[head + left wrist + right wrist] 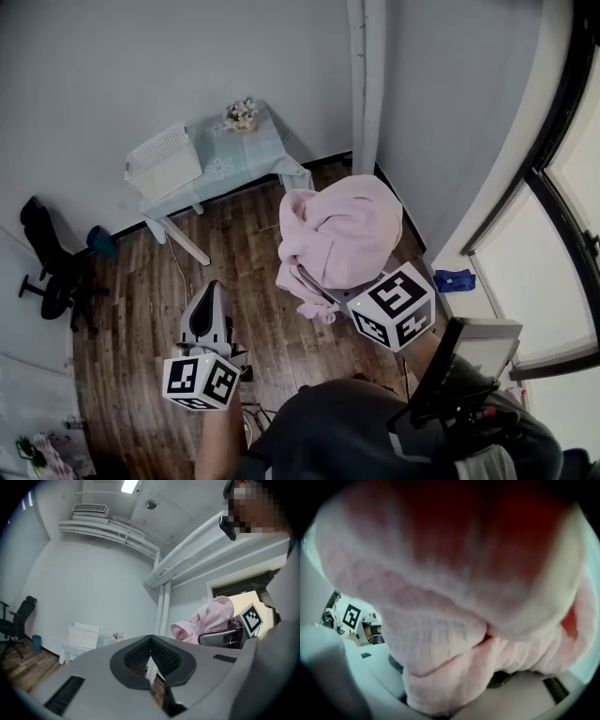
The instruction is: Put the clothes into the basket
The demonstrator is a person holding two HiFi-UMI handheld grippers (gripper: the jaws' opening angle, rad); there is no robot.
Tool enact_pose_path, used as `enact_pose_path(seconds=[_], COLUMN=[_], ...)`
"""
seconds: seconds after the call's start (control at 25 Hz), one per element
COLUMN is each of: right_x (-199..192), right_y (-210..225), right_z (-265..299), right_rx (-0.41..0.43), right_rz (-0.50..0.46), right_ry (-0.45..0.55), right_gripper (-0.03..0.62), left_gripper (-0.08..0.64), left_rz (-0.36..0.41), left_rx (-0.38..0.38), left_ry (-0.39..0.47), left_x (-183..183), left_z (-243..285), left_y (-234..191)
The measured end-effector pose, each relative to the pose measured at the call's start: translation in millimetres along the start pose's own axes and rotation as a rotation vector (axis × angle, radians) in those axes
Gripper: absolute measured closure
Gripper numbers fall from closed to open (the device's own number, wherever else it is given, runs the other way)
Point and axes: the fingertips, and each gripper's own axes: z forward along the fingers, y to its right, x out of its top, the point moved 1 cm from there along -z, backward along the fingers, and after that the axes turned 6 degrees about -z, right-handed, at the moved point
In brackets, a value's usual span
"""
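Your right gripper [317, 287] is clamped on a bundled pink garment [342, 230], held up at the right. The white basket [164, 157] sits on the far table [258, 155], left of and beyond the garment. Your left gripper [216, 291] is closed and empty

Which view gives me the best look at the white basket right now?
The head view: the white basket sits in full on the pale blue table, seen from above. The left gripper view shows it small and side-on. The right gripper view shows none of it; the pink garment fills the frame.
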Motion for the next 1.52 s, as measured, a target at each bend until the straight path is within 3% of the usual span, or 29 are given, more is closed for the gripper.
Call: enact_pose_path(seconds=[0.88, 1.52], right_x=[-2.6, 16.1], right_y=[1.6, -46.1], right_z=[0.1, 36.0], right_rx=[0.011, 0.002], right_rz=[0.043, 0.038], right_ry=[0.013, 0.033], right_gripper=[0.275, 0.275], left_gripper=[0.551, 0.55], left_rz=[-0.007, -0.02], left_rx=[0.029, 0.01], left_ry=[0.024, 0.043], left_x=[-3.1, 7.9], left_z=[-7.9, -42.6], left_y=[0.4, -49.7])
